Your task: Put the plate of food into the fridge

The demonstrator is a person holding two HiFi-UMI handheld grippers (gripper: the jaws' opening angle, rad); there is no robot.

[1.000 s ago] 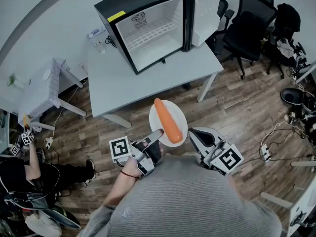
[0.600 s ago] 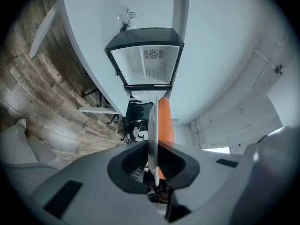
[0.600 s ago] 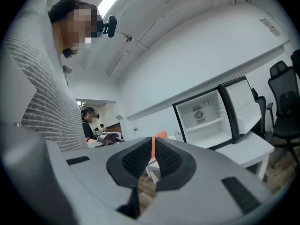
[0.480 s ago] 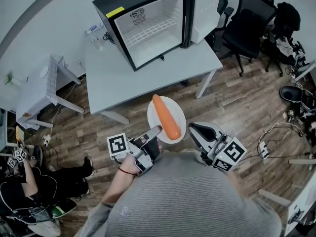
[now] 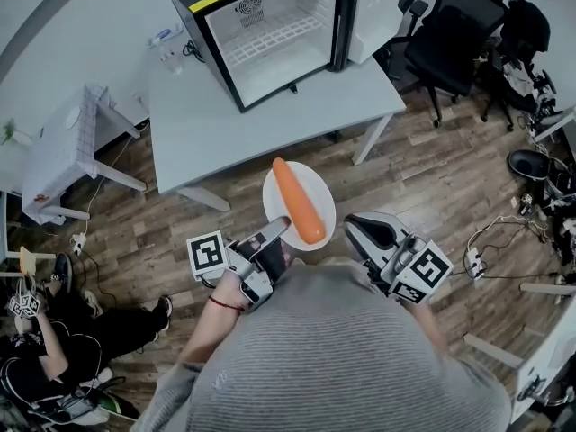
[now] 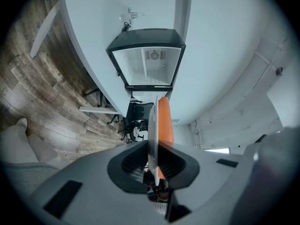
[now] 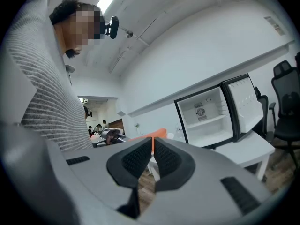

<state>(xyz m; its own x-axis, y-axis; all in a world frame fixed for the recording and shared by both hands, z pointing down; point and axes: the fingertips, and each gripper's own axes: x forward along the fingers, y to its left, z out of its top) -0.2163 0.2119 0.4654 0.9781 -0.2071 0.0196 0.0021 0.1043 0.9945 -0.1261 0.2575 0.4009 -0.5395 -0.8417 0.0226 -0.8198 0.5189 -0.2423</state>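
Observation:
A white plate (image 5: pixel 315 187) carrying a long orange carrot (image 5: pixel 299 202) hangs over the wooden floor, in front of me. My left gripper (image 5: pixel 280 229) is shut on the plate's near rim and holds it level. In the left gripper view the plate (image 6: pixel 152 125) stands edge-on between the jaws, with the carrot (image 6: pixel 165 121) on it. My right gripper (image 5: pixel 358 234) is beside the plate's right edge, shut and empty. The black fridge (image 5: pixel 261 34) stands open on the grey table (image 5: pixel 270 120), its white inside bare, its door (image 5: pixel 376 7) swung to the right.
Black office chairs (image 5: pixel 450 48) stand right of the table. A small white side table (image 5: pixel 58 156) is at the left. A person (image 5: pixel 45 358) sits on the floor at lower left. Cables (image 5: pixel 504 241) lie at the right. Small items (image 5: pixel 171 57) sit left of the fridge.
The head view has shifted, so the fridge and table sit slightly higher in it. The grip on the plate is unchanged. The person at lower left has shifted.

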